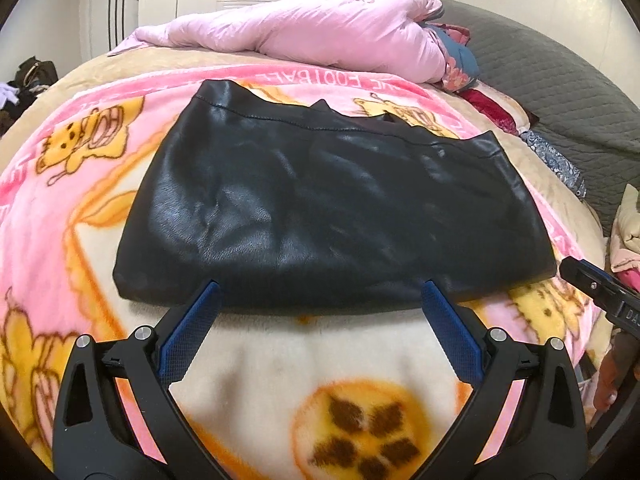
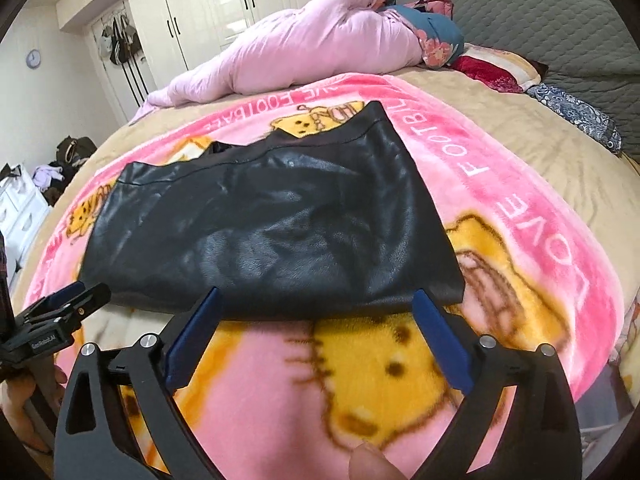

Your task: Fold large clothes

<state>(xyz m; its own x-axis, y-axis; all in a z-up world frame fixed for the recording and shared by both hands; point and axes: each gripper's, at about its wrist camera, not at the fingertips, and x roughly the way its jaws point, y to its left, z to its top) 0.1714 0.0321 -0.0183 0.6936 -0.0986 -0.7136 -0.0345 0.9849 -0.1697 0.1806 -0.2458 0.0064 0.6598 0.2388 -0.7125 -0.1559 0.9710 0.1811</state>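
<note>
Left gripper (image 1: 320,296) spread wide, nothing between pads, tips just short of near edge of black leather garment (image 1: 332,212); right gripper (image 2: 316,304) likewise released, jaws gaping, tips at same edge (contact unclear); garment folded flat, lying across pink cartoon blanket (image 1: 60,208) on bed; beyond it, rumpled pink duvet (image 1: 304,32); grey quilted cover (image 2: 532,20) further right; white wardrobe doors (image 2: 208,8) behind.
</note>
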